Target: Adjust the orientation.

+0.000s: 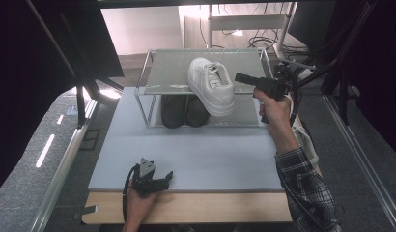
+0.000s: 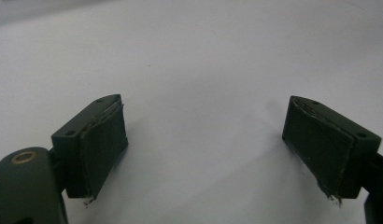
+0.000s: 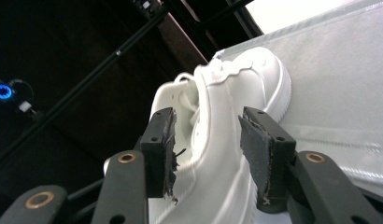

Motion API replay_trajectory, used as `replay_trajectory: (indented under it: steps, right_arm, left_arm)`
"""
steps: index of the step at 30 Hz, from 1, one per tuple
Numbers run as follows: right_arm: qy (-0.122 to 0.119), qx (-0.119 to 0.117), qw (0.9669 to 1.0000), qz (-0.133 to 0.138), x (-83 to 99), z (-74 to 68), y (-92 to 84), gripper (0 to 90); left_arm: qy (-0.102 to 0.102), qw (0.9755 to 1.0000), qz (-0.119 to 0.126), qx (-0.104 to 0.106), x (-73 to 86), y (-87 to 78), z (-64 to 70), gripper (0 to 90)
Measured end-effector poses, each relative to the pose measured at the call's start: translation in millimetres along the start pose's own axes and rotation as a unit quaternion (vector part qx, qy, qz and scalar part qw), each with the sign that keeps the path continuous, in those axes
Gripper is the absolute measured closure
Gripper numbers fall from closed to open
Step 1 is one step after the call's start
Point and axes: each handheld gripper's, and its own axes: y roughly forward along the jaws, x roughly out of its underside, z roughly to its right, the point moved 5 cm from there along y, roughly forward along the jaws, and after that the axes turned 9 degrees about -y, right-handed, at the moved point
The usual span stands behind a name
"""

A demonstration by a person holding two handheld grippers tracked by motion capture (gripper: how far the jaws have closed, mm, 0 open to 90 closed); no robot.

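A white sneaker point(image 1: 211, 84) lies on the top shelf of a wire shoe rack point(image 1: 169, 72), its heel end hanging over the front edge. My right gripper point(image 1: 239, 77) is held level just right of the sneaker and points left at it, with a small gap showing between them. In the right gripper view the sneaker point(image 3: 236, 88) shows between the parted jaws of the right gripper point(image 3: 207, 116), and neither pad presses on it. My left gripper point(image 1: 163, 178) rests low near the table's front edge. In its own view the left gripper point(image 2: 204, 102) stands wide open over bare grey mat point(image 2: 194, 51).
Two black shoes point(image 1: 173, 112) point(image 1: 197, 111) stand side by side on the rack's lower shelf. A grey mat point(image 1: 201, 154) covers the table in front of the rack. Dark stands and cables crowd the right side behind the right hand.
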Motion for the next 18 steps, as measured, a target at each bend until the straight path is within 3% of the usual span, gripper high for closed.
replay_trajectory:
  steps: [6, 18]
  right_arm:
    - [-0.030, 0.012, 0.9995, -0.006, 15.8, -3.5, -14.0, 60.1]
    - [-0.066, -0.006, 0.9967, -0.046, 67.8, -15.9, -25.5, 88.7]
  left_arm:
    - [0.000, 1.0000, 0.000, 0.000, 0.0, 0.0, 0.0, 13.3]
    - [0.000, 1.0000, 0.000, 0.000, 0.0, 0.0, 0.0, 13.3]
